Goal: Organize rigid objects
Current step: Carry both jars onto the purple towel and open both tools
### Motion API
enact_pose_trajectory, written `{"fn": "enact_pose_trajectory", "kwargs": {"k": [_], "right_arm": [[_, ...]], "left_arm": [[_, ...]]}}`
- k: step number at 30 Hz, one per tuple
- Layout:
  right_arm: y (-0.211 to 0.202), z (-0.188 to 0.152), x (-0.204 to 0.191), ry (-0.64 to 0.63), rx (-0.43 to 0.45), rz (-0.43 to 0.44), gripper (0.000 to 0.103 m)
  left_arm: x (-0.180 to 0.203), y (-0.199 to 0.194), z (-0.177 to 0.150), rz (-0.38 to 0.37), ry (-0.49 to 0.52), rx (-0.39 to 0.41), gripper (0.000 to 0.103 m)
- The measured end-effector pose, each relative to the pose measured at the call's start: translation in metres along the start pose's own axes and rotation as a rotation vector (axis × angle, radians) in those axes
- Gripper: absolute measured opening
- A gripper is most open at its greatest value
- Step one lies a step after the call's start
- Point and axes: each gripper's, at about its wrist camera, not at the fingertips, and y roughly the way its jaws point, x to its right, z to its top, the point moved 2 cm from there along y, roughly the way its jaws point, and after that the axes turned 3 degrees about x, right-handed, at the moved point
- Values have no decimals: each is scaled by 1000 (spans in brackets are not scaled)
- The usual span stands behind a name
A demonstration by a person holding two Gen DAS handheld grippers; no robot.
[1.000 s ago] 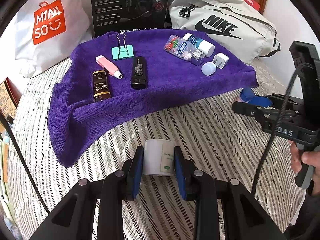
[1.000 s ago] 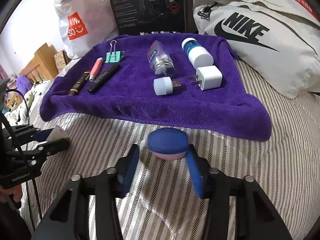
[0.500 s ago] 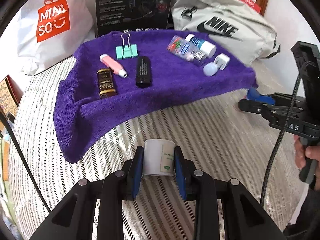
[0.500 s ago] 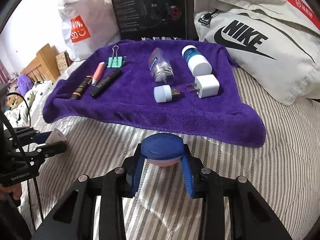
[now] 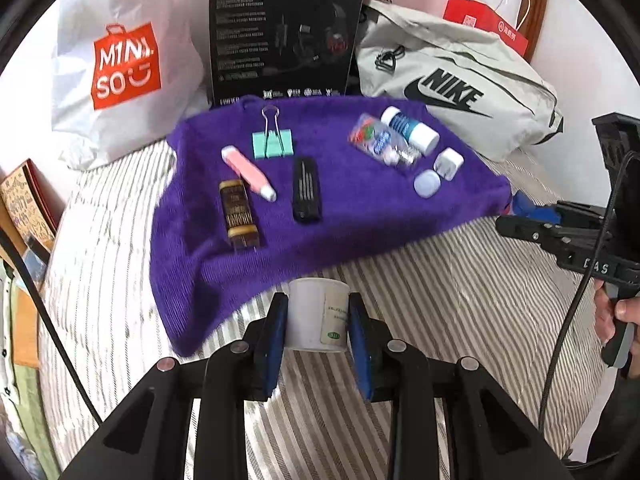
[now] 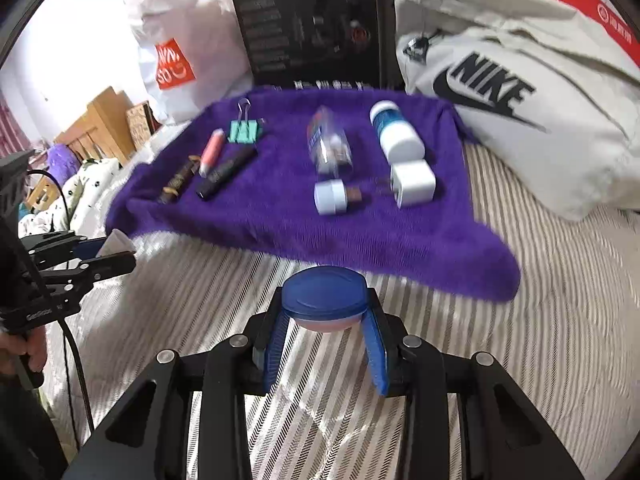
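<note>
Striped bedspread (image 5: pixel 460 304) carries a purple towel (image 5: pixel 360 224) laid with small items: mint binder clip (image 5: pixel 273 142), pink tube (image 5: pixel 248 172), black lighter-shaped case (image 5: pixel 306 189), white plug adapter (image 6: pixel 412 182). Left gripper (image 5: pixel 318 316): jaws clamped on a white paper-labelled cylinder (image 5: pixel 316 314), held just off the towel's near edge. Right gripper (image 6: pixel 326 312): jaws have just been closing and now pinch a blue-lidded pink round jar (image 6: pixel 324 300), near the towel's front hem. A second ago that jar sat loose between wider jaws; both loads now look raised off the bed. Judgement: both pickups done, placing on the towel comes next.
</note>
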Motion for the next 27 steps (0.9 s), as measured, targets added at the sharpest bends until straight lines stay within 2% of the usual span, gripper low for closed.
{"fn": "enact_pose_trajectory", "kwargs": {"k": [4,12,22,27], "right_arm": [[-7,20,7,-9,21,-5,36],[14,63,21,-37,-17,-4,36],[65,65,41,7,-160,-26,36],[75,63,43,1,-182,-36,36]], "left_arm": [[1,-1,18,5,7,11,29],[1,15,50,-10,12,12,29],[2,40,62,-51,-14,-2,29],[2,45,62,-54,-12,-9,29]]}}
